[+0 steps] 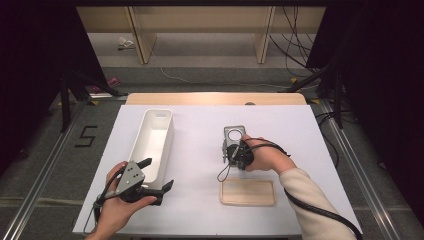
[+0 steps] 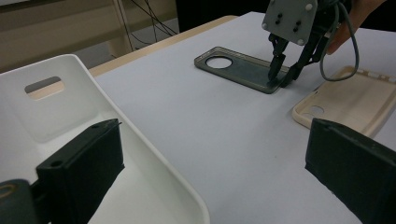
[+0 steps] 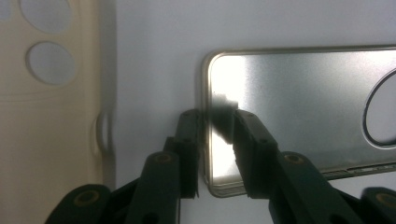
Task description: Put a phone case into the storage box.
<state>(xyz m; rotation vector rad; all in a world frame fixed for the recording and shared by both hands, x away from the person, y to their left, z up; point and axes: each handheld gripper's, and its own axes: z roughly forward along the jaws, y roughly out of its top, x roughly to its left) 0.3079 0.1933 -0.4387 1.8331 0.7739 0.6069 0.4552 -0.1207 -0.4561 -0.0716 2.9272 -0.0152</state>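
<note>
Mid-desk (image 1: 200,120), right gripper (image 3: 217,140) jaws narrow on the short edge wall of the grey phone case (image 2: 243,70) lying flat, likely to lift it, while left gripper (image 2: 210,168) waits wide open over the white bin (image 2: 70,102).

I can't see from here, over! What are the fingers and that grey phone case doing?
Right gripper straddling the grey phone case short edge, pinch unconfirmed. Left gripper open beside the white bin. Beige case nearby, not blocking.
</note>
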